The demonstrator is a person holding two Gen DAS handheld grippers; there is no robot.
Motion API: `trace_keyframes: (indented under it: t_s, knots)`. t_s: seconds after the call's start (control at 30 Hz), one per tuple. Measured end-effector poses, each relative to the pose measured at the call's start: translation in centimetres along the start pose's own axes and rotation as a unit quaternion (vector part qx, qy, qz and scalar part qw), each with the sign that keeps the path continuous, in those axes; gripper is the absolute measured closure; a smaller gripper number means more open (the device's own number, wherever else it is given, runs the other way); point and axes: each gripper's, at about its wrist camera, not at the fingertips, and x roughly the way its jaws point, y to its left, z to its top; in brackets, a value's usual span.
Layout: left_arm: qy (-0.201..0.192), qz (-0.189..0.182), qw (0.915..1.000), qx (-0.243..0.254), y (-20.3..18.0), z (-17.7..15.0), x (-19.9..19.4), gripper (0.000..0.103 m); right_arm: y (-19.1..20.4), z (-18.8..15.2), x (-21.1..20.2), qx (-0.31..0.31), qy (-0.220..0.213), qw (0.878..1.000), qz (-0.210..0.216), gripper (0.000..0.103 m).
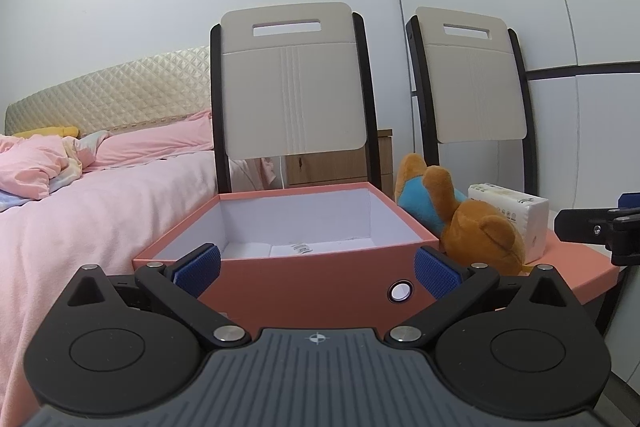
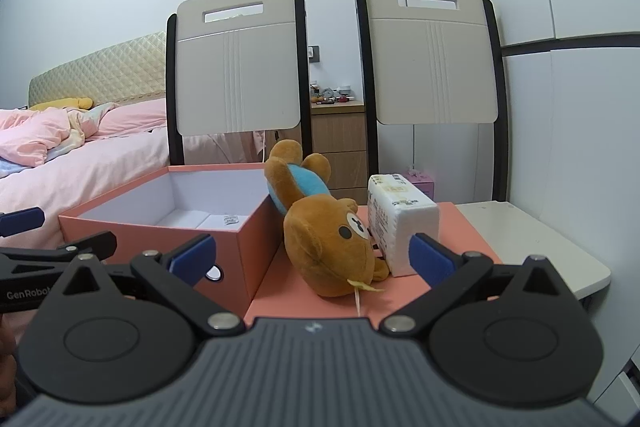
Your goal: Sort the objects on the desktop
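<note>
Tools (image 1: 316, 273) (image 2: 312, 257) level, jaws apart, facing box (image 1: 320, 279).

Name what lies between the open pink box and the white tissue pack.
The plush bear lies between the pink box and the tissue pack, clearest in the right wrist view.
</note>
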Motion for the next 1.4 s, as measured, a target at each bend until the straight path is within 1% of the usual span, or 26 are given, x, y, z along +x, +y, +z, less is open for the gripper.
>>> trace_keyframes:
  t_s: [0.13,0.3,0.43,0.57,0.77,0.87,1.1,1.27,1.4]
  knots:
    - [-0.015,-0.019,0.9997,-0.008,0.0,0.1,-0.6,0.000,-0.1,-0.1,-0.6,-0.003,-0.001,1.000,-0.008,0.000]
    - [-0.012,-0.017,0.9998,-0.002,-0.5,0.0,-0.8,0.000,-0.2,-0.3,-2.0,0.000,-0.005,1.000,-0.012,0.000]
    - [-0.012,-0.016,0.9998,-0.001,-0.7,-0.1,-1.0,0.000,0.0,-0.6,-2.9,-0.007,-0.009,1.000,-0.006,0.000]
    - [-0.012,-0.013,0.9998,-0.002,-0.8,-0.1,-1.0,0.000,0.0,-0.9,-3.2,-0.014,-0.014,1.000,-0.008,0.000]
    - [-0.014,-0.004,0.9999,-0.006,-0.4,-0.2,-0.9,0.000,-0.5,-1.5,-2.7,-0.011,-0.026,0.999,-0.015,0.000]
    - [-0.013,0.001,0.9999,-0.010,-0.2,-0.3,-0.7,0.000,-0.9,-1.8,-2.0,-0.004,-0.025,1.000,-0.018,0.000]
    - [-0.013,0.009,0.9999,-0.005,-0.4,-0.5,-0.6,0.000,-1.2,-2.3,-1.2,-0.006,-0.036,0.999,-0.018,0.000]
    - [-0.008,0.004,1.0000,-0.003,-0.7,-0.8,-0.4,0.000,-1.9,-2.9,-0.3,-0.009,-0.034,0.999,-0.018,0.000]
    - [-0.006,0.012,0.9999,-0.001,-1.2,-1.2,-0.1,0.000,-2.5,-3.2,0.1,-0.005,-0.031,0.999,-0.013,0.000]
